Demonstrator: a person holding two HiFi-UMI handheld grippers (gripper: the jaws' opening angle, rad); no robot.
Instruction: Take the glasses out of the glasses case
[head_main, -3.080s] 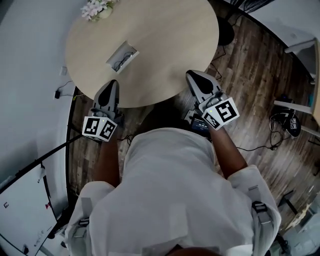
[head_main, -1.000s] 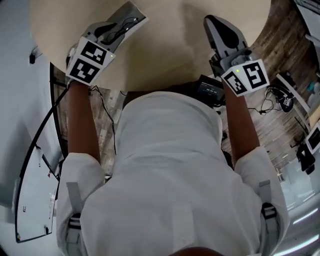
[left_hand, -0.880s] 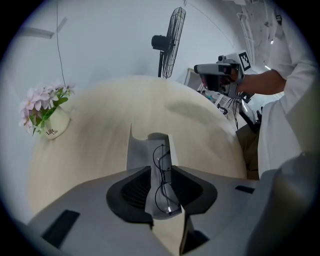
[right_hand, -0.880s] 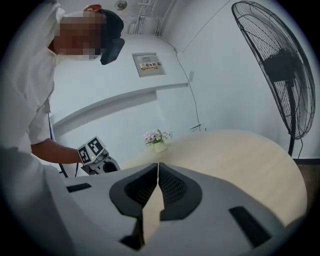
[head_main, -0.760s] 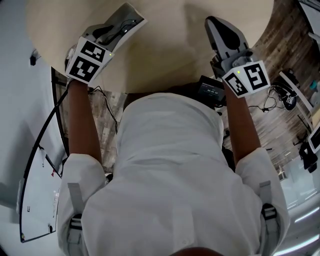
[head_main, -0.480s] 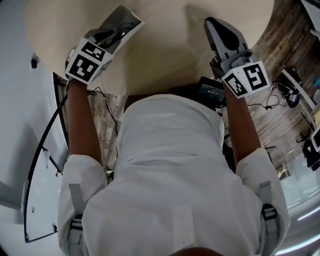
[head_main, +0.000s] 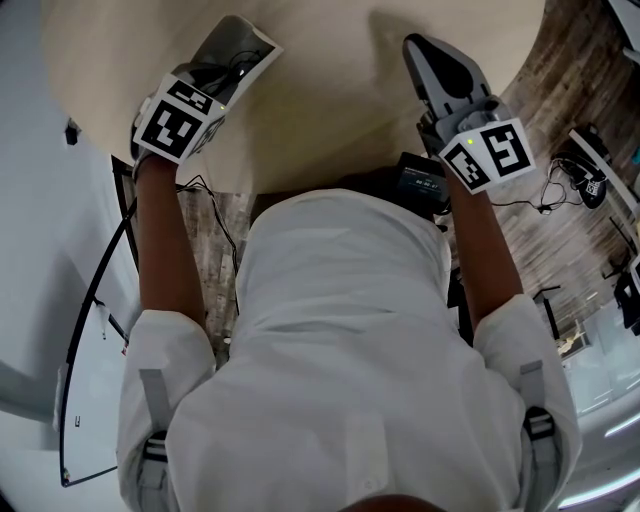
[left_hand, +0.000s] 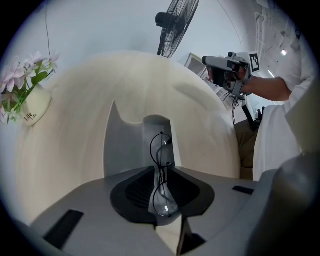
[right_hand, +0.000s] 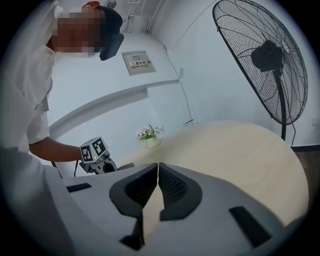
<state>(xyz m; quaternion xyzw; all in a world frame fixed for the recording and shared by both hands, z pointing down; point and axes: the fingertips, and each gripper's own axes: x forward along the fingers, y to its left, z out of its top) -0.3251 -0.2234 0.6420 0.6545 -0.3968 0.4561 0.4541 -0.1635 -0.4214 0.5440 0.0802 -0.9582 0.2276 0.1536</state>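
Observation:
A grey glasses case (left_hand: 122, 145) lies open on the round beige table (left_hand: 75, 165), with thin black wire-framed glasses (left_hand: 162, 202) inside. My left gripper (left_hand: 162, 170) points steeply down into the case. Its jaws are closing, with one lens and part of the frame between them and a gap still showing. In the head view the left gripper (head_main: 222, 60) covers part of the case (head_main: 250, 42) at the table's left. My right gripper (head_main: 420, 45) hovers over the table (head_main: 320, 90) to the right, away from the case. In its own view the right gripper (right_hand: 158, 165) is shut and empty.
A small white pot of flowers (left_hand: 35, 102) stands at the table's far side and also shows as the pot (right_hand: 150, 137) in the right gripper view. A tall standing fan (right_hand: 270, 55) is beyond the table. A black device (head_main: 420, 180) hangs at the person's waist, and cables lie on the wood floor (head_main: 570, 180).
Both grippers came forward from the table's near edge, the left one to the case. Over the last second the left gripper tipped more steeply down over the case. The right gripper barely shifted.

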